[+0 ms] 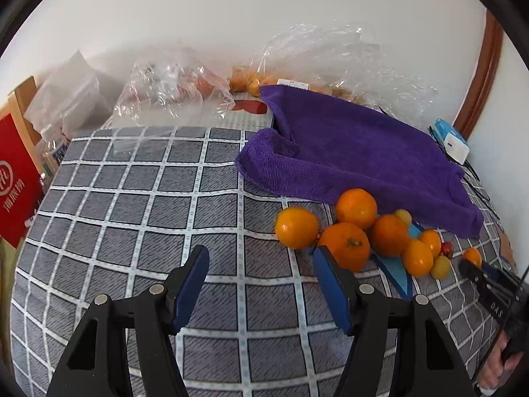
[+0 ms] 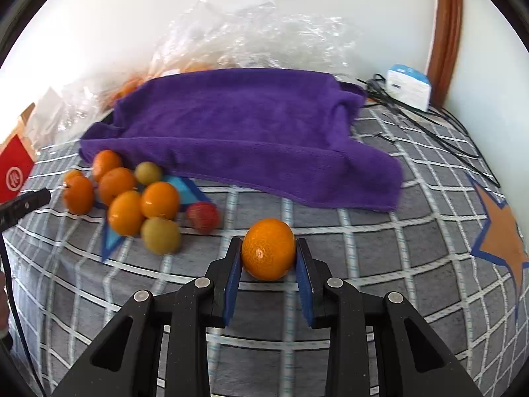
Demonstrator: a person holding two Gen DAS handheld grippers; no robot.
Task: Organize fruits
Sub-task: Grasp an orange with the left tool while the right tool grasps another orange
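Holding orange [image 2: 268, 249] in my right tool [image 2: 268, 258], pads pinching round sides, just over checked table [image 2: 380, 264]. Left tool [image 1: 261, 264] spread, nothing in it, near fruit pile [image 1: 370, 235]. Orange feels light, smooth, squishy; I squeeze gently at middle.

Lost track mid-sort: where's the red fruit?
In the right wrist view, the red fruit sits left of the gripped orange, at the fruit pile's right edge.

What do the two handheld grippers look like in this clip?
Both are alike: the left gripper and right gripper have matte black angular frames with triangular cut-outs, silver round pivot pins and flat blue fingers. The right one shows white lettering and a thin black cable.
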